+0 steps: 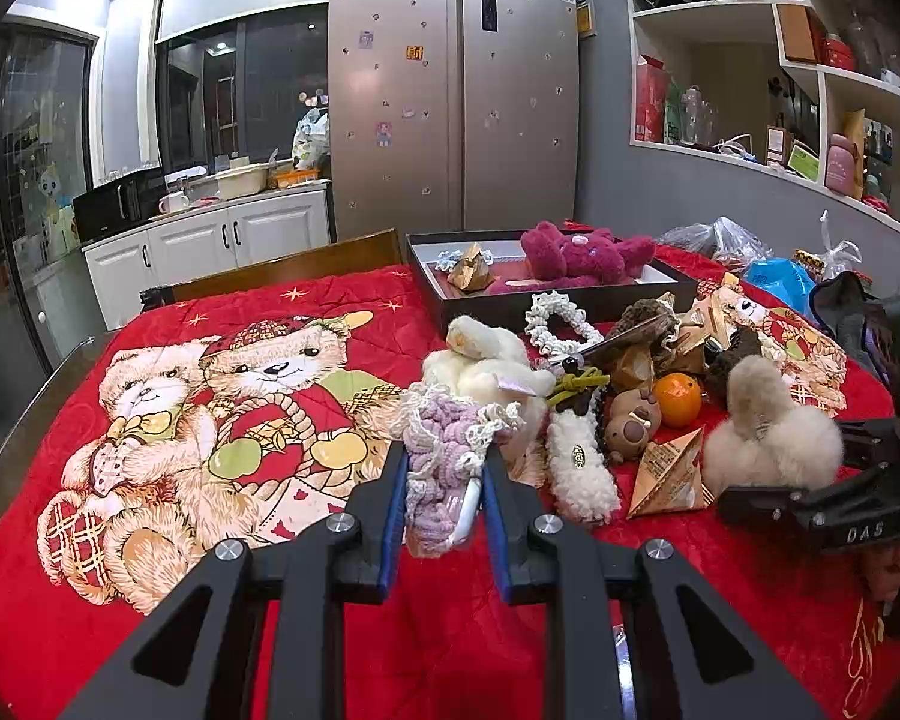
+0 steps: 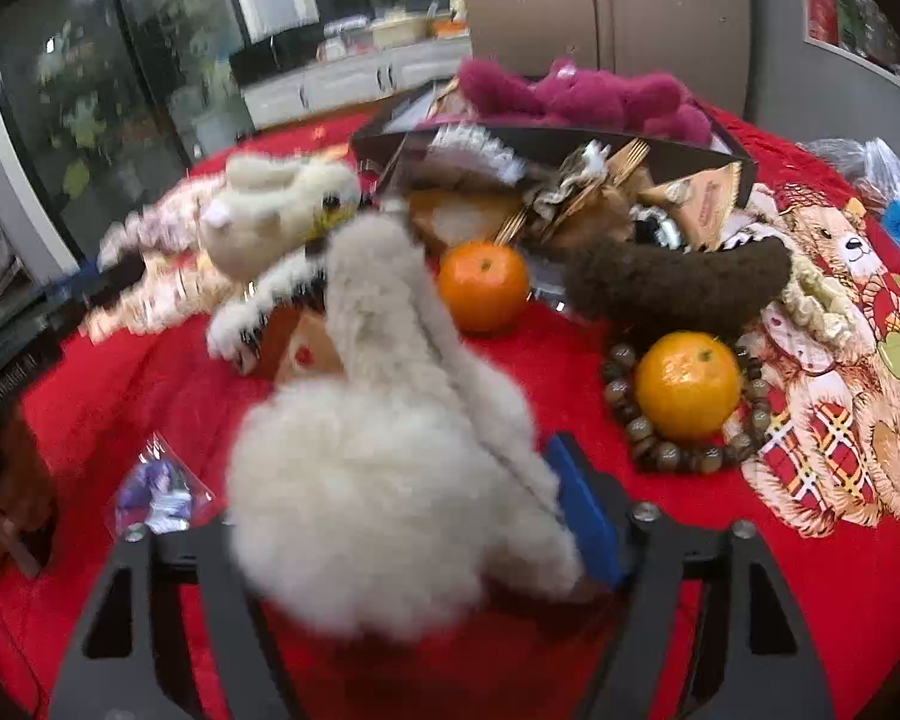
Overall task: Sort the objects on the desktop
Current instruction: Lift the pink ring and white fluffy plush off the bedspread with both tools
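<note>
Left gripper (image 1: 441, 498): we see its blue-padded jaws clenched on a lilac crocheted scrunchie (image 1: 444, 450), held just above the red bear blanket (image 1: 222, 420).
Right gripper (image 2: 402, 510): jaws apart around a fluffy cream clip (image 2: 390, 468); whether the pads press it we cannot tell, the left pad being hidden by fur.
Box (image 1: 570, 300): far centre, holding a magenta plush (image 1: 576, 255).
Left view only: white lace scrunchie (image 1: 555, 318) near the box, folded paper packet (image 1: 669, 477) on the near right.
Right view only: second orange (image 2: 687, 387) sitting inside a bead bracelet (image 2: 666, 456), brown knitted piece (image 2: 678, 279) behind it, small plastic sachet (image 2: 156, 489) at near left.
Both views: cream plush (image 2: 270, 222), orange (image 2: 483, 285) mid-pile.
</note>
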`<state>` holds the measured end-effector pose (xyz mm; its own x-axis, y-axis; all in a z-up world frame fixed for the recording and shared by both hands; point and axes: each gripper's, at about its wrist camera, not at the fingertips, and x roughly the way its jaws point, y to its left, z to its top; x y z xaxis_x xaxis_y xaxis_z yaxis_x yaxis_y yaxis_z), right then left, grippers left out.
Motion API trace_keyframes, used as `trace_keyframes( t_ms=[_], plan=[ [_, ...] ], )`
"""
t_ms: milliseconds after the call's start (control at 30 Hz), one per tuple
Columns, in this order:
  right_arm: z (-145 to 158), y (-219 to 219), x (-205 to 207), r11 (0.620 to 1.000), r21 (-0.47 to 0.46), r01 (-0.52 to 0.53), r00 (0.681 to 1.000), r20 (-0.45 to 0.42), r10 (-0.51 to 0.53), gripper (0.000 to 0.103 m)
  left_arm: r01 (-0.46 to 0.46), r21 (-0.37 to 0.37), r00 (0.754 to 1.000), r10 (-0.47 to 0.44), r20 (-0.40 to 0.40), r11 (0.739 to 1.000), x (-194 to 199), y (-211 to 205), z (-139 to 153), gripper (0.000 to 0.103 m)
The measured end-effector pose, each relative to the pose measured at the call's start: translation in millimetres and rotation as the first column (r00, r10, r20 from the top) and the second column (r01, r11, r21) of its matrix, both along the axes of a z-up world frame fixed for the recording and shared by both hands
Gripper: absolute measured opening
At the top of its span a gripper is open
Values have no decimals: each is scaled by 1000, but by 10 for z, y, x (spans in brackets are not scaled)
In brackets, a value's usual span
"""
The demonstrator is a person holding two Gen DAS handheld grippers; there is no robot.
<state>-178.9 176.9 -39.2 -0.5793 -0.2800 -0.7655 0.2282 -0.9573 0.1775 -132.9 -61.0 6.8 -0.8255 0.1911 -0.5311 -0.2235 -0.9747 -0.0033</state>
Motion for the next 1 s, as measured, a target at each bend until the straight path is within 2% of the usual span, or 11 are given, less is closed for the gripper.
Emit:
trace_keyframes(
  t_ms=[67, 233, 300, 567, 767, 900, 1000],
  plan=[
    [-3, 27, 13, 1000, -13, 1, 1000, -3, -1, 69, 3, -5, 1000, -3, -4, 1000, 0, 11, -1, 23],
    [30, -34, 60, 1000, 27, 1, 1000, -30, 0, 68, 10, -17, 1000, -10, -14, 1000, 12, 35, 1, 23],
    [85, -30, 107, 1000, 24, -1, 998, -56, 2, 63, 8, -16, 1000, -9, -14, 1000, 16, 31, 2, 23],
    [181, -205, 227, 993, 115, -17, 990, -134, 32, 63, 10, -25, 1000, -11, -19, 1000, 23, 54, 11, 23],
    [202, -247, 273, 991, 134, -10, 988, -155, 31, 63, 10, -35, 1000, -11, -23, 999, 26, 68, 9, 23],
    [245, -232, 296, 993, 119, 3, 986, -165, 17, 63, 7, -21, 1000, -7, -10, 1000, 4, 36, 3, 23],
    [302, -227, 328, 992, 123, 21, 982, -189, 2, 63, 1, 19, 1000, -1, 0, 1000, -10, -26, 6, 23]
  ],
)
